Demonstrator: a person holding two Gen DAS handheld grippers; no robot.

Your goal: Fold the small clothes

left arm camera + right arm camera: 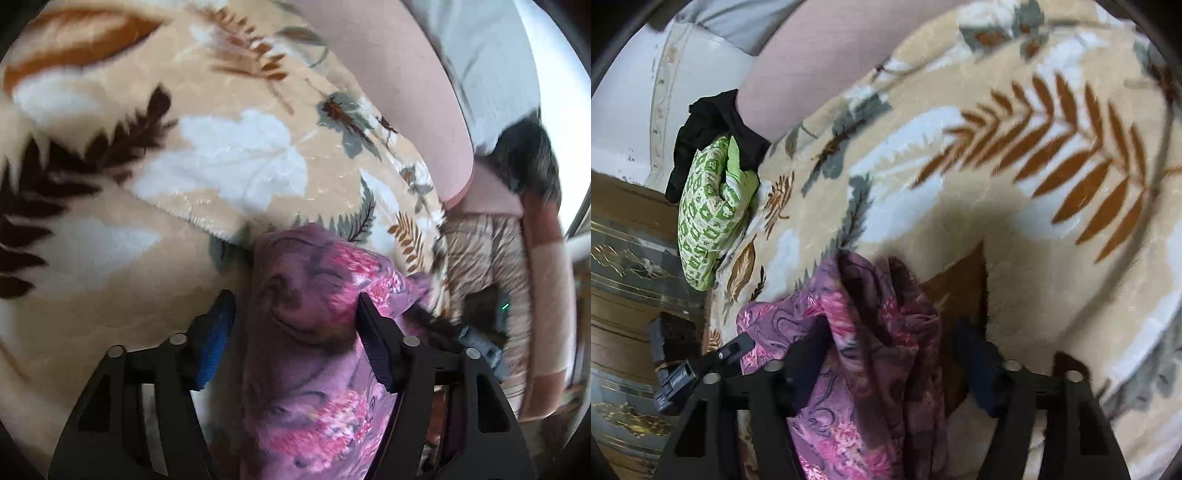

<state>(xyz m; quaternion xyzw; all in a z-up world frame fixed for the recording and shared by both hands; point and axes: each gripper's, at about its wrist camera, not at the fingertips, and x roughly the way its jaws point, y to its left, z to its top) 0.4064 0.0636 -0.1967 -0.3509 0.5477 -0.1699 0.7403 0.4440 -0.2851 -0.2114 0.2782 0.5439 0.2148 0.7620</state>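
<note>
**Purple floral garment lifted between both tongs, fold not yet laid**

The purple floral garment (314,332) hangs bunched between the two tools, above a leaf-patterned blanket (221,166) that covers the bed. The left tongs (295,332) stand fairly wide, with the cloth running through the gap; the dark right finger presses its side, while the blue-padded left finger looks clear of it, so whether they truly pinch it I cannot tell. The right tongs (890,354) are also parted, the same cloth draped through them and crowding the left finger; a firm hold is not shown there either.

This looks like the step of picking up and spreading the piece before folding. The next move probably calls for finding two corners or an edge, drawing them apart, and lowering the cloth flat onto the blanket.

Open blanket lies ahead of both tools, giving room to spread. In the right wrist view, a green patterned cloth (709,206) and a black garment (713,129) sit near the bed's edge, well apart from the work, beside a carved wooden headboard (624,258).
</note>
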